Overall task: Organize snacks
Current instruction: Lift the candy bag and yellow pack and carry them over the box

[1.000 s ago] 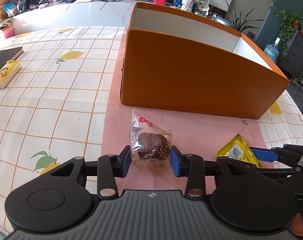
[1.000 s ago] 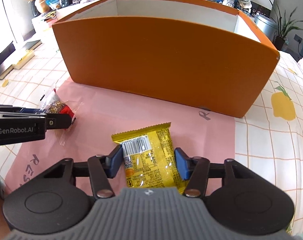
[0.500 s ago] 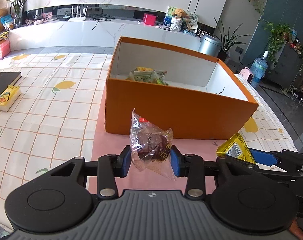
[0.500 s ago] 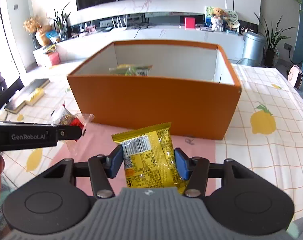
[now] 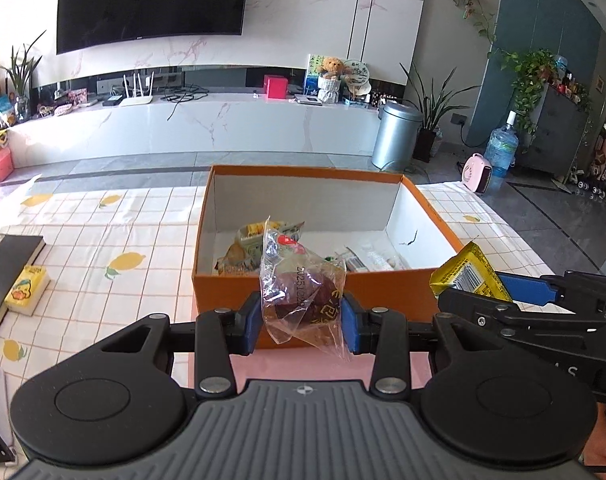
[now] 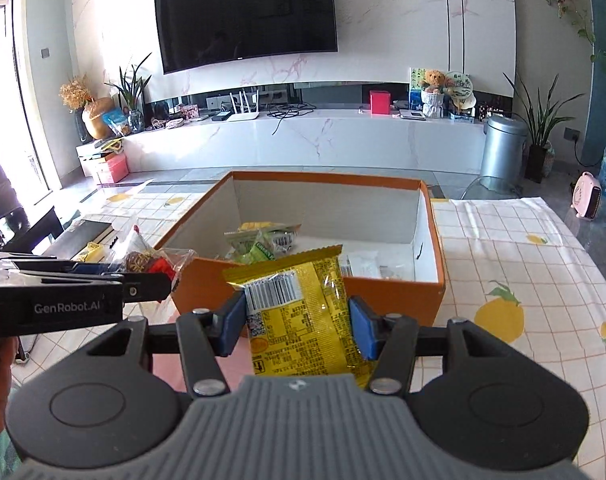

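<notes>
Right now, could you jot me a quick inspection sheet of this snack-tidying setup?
Surface: lemon-print tablecloth with a pink mat.
Job's things: open orange box with several snack packs inside; clear-wrapped snack; yellow snack packet.
Clutter: dark book, small yellow carton.
Grippers: left gripper shut on the clear-wrapped snack; right gripper shut on the yellow snack packet; both short of the box.
Cables: loose wires on the TV counter.
Surroundings: television, metal bin, potted plants.
</notes>
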The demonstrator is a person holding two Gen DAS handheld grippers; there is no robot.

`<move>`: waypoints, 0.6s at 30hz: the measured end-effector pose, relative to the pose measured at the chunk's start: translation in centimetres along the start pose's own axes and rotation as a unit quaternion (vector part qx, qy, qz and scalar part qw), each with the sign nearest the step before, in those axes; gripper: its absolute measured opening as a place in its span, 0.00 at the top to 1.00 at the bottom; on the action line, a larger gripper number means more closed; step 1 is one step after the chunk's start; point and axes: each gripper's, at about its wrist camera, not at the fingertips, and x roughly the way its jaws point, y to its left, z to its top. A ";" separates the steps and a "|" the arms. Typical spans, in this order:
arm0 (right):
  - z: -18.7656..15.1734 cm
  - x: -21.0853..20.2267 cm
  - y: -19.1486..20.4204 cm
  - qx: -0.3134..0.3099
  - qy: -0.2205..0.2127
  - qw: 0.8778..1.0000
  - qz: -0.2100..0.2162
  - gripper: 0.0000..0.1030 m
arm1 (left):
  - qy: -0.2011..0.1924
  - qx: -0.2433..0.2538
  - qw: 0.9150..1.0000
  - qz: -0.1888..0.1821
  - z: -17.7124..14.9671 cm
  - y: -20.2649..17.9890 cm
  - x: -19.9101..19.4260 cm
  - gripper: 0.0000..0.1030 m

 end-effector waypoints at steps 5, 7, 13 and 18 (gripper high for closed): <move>1.9 0.3 -0.5 -0.012 -0.014 1.000 -0.003 0.49 | -0.014 0.017 1.000 -0.002 2.3 -0.9 0.4 0.57; 2.8 0.7 -0.7 -0.020 -0.019 1.000 -0.008 0.49 | -0.017 0.025 1.000 -0.001 3.2 -1.3 0.9 0.57; 5.2 3.0 -1.4 -0.045 -0.014 0.999 -0.025 0.49 | -0.005 0.040 0.999 -0.003 4.7 -1.8 3.0 0.57; 6.2 6.5 -2.5 -0.056 0.017 0.998 -0.033 0.49 | 0.022 0.052 0.998 0.003 5.1 -2.0 6.0 0.57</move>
